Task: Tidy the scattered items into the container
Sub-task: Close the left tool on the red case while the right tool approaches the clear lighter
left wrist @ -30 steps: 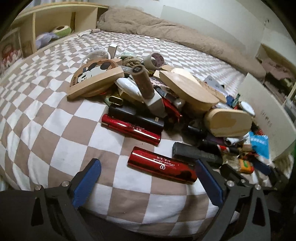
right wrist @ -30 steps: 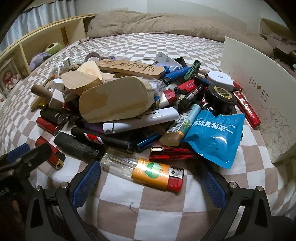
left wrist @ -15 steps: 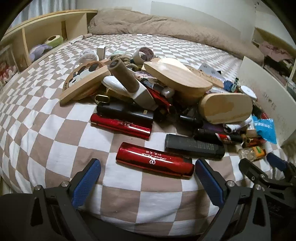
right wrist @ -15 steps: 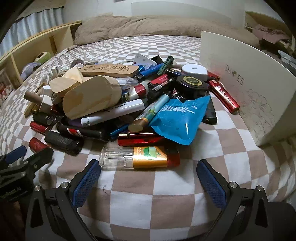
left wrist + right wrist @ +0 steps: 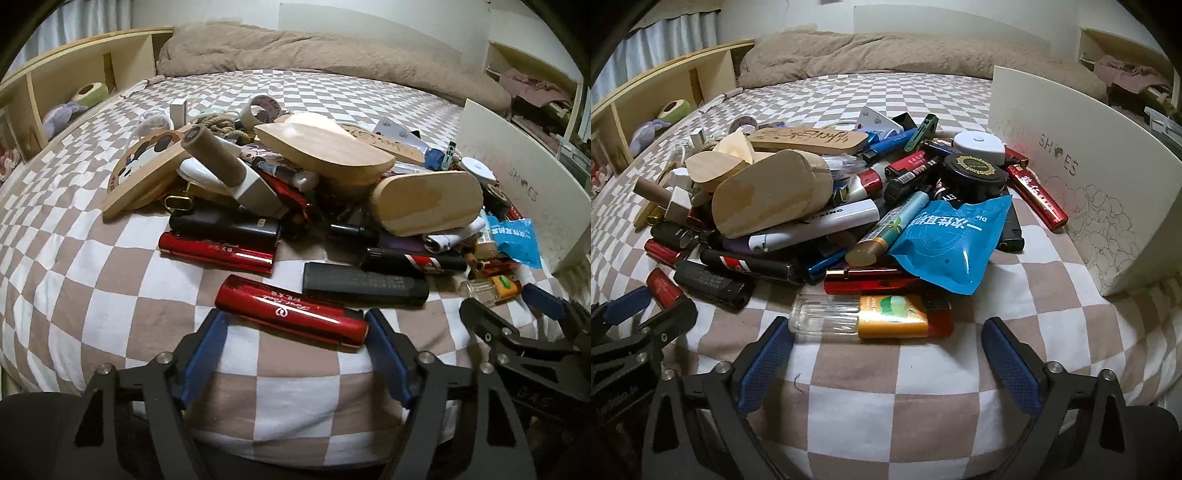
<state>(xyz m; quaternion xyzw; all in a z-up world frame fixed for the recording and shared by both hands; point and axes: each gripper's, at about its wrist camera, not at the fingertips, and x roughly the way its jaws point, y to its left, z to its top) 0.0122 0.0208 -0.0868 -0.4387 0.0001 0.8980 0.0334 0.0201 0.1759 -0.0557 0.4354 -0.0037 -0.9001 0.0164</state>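
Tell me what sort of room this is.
Most likely a bedroom. The clutter lies on a bed with a checkered sheet, a rumpled beige duvet is bunched at the far end, and a wooden shelf unit holding soft toys runs alongside.

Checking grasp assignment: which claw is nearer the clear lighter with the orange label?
Right. The right claw, closing, straddles the clear lighter; the left claw is off to its left, around a red lighter.

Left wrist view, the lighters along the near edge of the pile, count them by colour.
red lighters: 2
black lighters: 2
clear lighter with an orange label: 1
Total: 5; others buried further back are left out.
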